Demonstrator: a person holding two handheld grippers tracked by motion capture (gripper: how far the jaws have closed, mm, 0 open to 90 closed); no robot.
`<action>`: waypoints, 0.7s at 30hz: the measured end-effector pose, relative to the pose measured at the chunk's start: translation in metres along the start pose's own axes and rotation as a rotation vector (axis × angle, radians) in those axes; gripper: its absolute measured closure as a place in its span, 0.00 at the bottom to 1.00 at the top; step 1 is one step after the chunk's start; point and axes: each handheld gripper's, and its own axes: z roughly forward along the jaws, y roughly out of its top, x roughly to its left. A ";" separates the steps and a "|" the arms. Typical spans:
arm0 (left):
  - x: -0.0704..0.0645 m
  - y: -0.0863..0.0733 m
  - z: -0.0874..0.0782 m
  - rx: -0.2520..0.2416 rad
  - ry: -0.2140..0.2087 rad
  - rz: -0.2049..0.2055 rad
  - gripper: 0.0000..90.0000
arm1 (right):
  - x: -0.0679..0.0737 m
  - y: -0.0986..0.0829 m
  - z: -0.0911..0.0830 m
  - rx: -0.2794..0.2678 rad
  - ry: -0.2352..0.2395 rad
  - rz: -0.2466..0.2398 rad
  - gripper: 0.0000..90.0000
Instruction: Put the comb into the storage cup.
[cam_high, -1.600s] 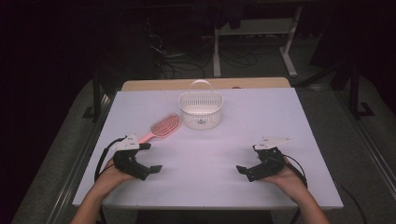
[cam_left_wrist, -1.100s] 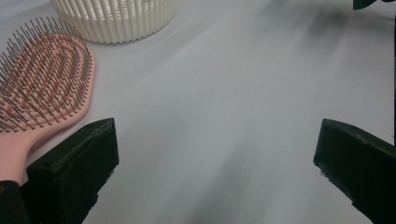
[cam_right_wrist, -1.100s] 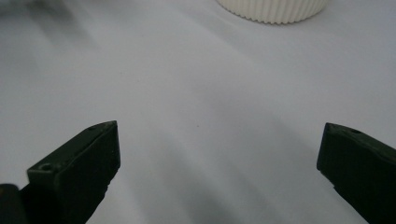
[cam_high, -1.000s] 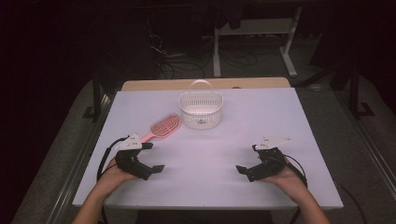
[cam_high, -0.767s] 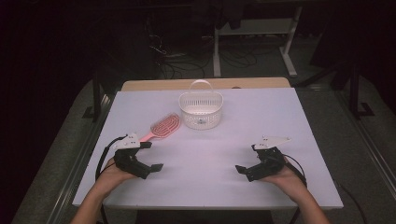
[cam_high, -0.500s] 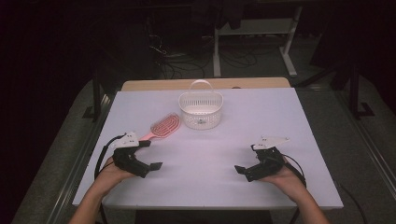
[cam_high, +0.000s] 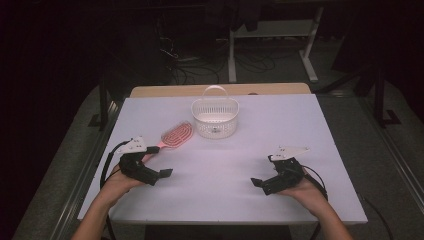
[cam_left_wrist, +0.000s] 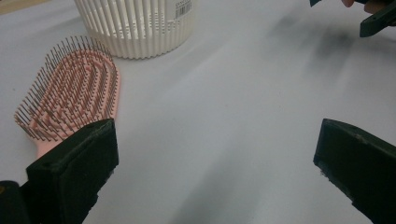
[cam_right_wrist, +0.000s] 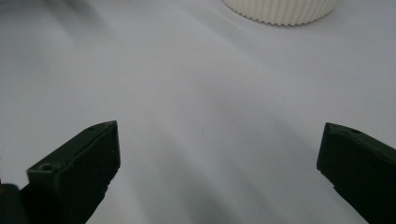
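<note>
Landmark: basket (cam_high: 215, 118), white, ribbed, standing upright with its handle up, on the far-middle part of the table (cam_high: 320, 130).

Near edge, left of the basket: left gripper (cam_high: 159, 174) sat low over the table in the person's left hand (cam_high: 116, 183). Jaws were wide apart, released, holding nothing. In the left gripper view the gap between them showed only bare tabletop.

Near edge, right of the basket: right gripper (cam_high: 260, 183) in the right hand (cam_high: 306, 191), also low over the table. Jaws spread wide, nothing between them. It was well apart from the basket and from the left gripper.

Farther in: pink brush (cam_high: 173, 136) lay flat, bristles up, just left of the basket, head toward it, close but whether touching couldn't be told. Handle pointed back toward the left gripper. In the left gripper view the brush (cam_left_wrist: 74, 95) ran just beside that gripper's left jaw, outside the gap, not gripped.

Basket interior couldn't be made out.
</note>
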 end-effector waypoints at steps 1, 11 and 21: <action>0.000 0.001 0.000 0.001 0.001 -0.001 0.00 | 0.000 0.000 0.000 -0.002 0.001 0.002 0.00; 0.005 0.004 -0.001 -0.017 0.003 -0.010 0.00 | 0.000 0.000 0.000 -0.004 0.003 0.002 0.00; 0.011 0.008 0.000 -0.018 0.016 -0.010 0.00 | 0.000 0.001 -0.001 -0.008 0.004 0.003 0.00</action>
